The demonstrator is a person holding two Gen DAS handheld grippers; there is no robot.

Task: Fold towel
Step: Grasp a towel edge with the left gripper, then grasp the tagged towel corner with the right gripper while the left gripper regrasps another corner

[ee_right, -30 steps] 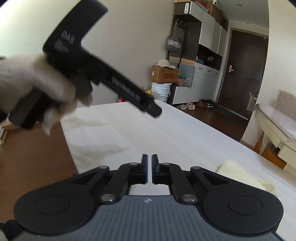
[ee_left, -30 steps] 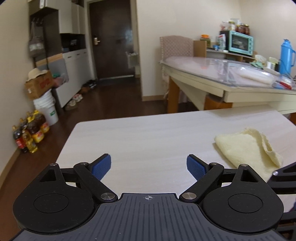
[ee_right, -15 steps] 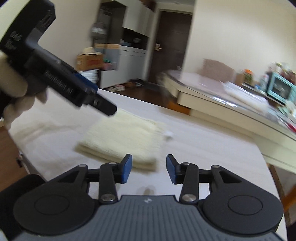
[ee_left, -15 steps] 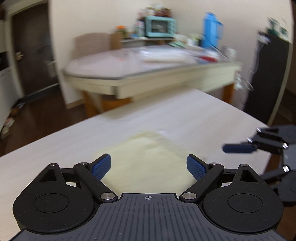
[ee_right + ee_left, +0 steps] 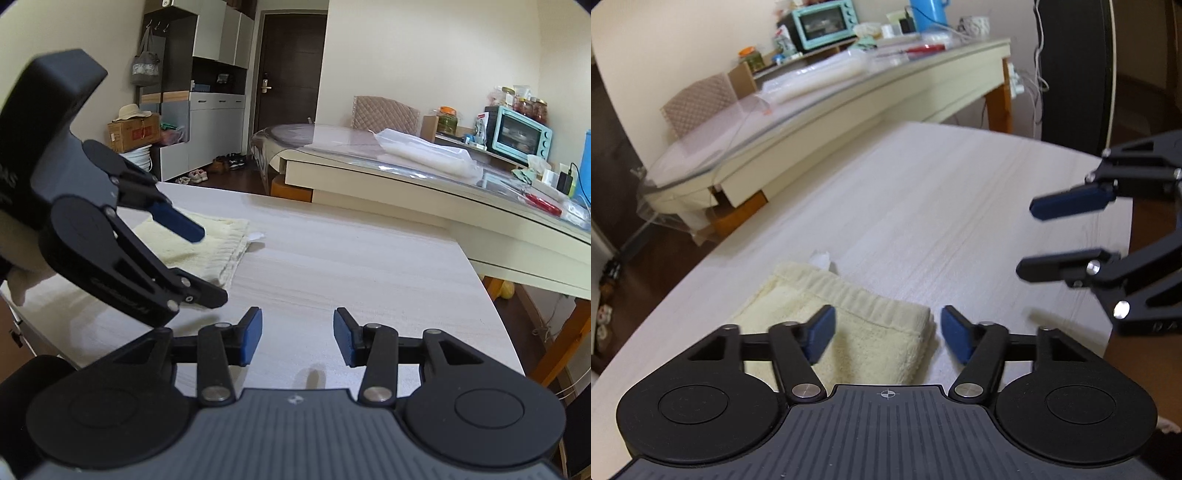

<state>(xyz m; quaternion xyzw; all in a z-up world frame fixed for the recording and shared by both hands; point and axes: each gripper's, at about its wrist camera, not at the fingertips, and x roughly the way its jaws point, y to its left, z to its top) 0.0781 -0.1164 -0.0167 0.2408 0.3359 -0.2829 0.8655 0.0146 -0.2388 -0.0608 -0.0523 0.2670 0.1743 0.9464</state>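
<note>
My left gripper (image 5: pixel 888 334) hangs spread wide over the near right corner of the folded towel (image 5: pixel 849 321) on the table (image 5: pixel 942 206), while my right gripper (image 5: pixel 297 341), equally released, hovers well apart.

My left gripper (image 5: pixel 888 334) is matte black: two round discs flank a ribbed grey-black deck stamped with a small white crosshair mark. Silver screw heads pin its angular linkage arms, and its fingers (image 5: pixel 822 332) wear blue pads. My right gripper (image 5: pixel 297 338) is built the same, with blue-padded fingers (image 5: pixel 251 336), silver pivots and a white mark on the ribbed deck. Seen from the right wrist, the left unit's boxy black body carries pale lettering, and a white glove (image 5: pixel 18 280) shows behind it.
</note>
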